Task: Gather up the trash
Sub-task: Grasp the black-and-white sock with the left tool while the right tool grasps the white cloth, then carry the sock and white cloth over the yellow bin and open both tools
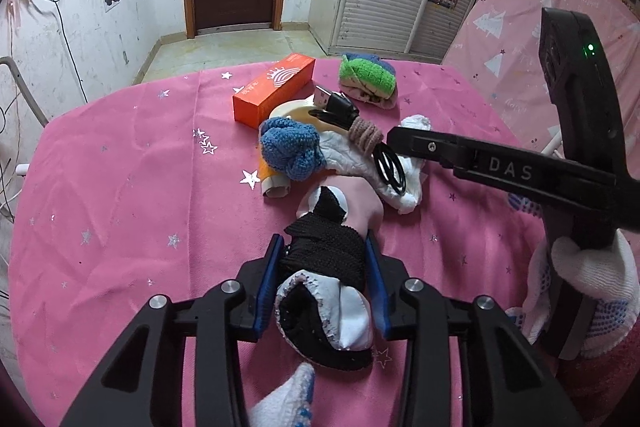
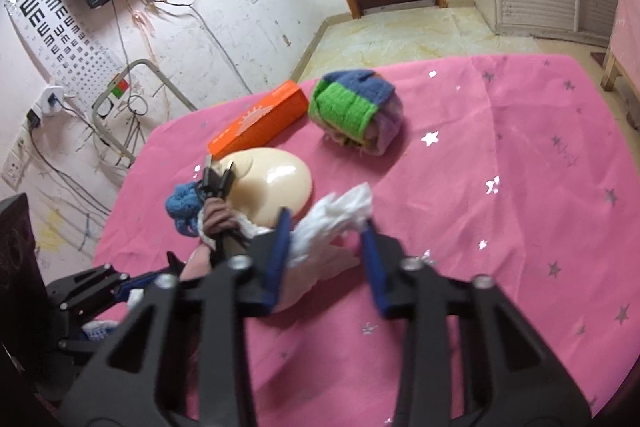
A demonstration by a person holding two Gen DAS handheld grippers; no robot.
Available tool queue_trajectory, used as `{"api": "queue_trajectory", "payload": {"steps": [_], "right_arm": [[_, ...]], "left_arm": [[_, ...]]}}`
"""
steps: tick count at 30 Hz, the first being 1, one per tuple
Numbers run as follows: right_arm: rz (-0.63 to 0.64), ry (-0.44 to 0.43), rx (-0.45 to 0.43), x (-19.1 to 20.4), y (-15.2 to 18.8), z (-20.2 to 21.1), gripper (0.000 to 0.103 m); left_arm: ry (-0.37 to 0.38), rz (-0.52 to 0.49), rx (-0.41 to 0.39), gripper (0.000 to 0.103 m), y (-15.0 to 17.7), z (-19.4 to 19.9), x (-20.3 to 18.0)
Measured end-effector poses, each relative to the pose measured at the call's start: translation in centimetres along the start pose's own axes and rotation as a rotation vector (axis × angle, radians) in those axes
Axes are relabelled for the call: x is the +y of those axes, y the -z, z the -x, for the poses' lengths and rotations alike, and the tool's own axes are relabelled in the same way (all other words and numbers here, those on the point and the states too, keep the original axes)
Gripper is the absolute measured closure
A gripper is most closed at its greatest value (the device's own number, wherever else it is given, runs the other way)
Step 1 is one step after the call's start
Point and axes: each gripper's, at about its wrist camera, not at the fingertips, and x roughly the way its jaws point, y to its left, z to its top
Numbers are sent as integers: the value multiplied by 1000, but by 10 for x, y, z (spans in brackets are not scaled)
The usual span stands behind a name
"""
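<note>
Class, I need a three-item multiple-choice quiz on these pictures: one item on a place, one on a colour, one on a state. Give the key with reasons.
1. Where is the white tissue?
A. Between the fingers of the right gripper
B. On the floor
C. Under the box

2. What colour is the box on the pink cloth?
A. Green
B. Orange
C. Black

3. How is the left gripper?
A. Wide open over bare cloth
B. Shut on a cable
C. Shut on the black and white sock

Key:
1 A, the tissue lies between the two blue pads.
2 B, the long box is bright orange.
3 C, both pads press the sock's black knit.
</note>
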Motion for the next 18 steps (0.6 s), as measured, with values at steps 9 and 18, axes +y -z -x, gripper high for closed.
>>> {"api": "queue_trajectory", "payload": {"steps": [9,18], "right_arm": [[70,29,-74,18,4,22,93],[120,47,-182,28,4,71,93]], "left_arm": [[-30,12,-20,76,3,12,1],[-56,27,-97,76,-3,50,-3]]}}
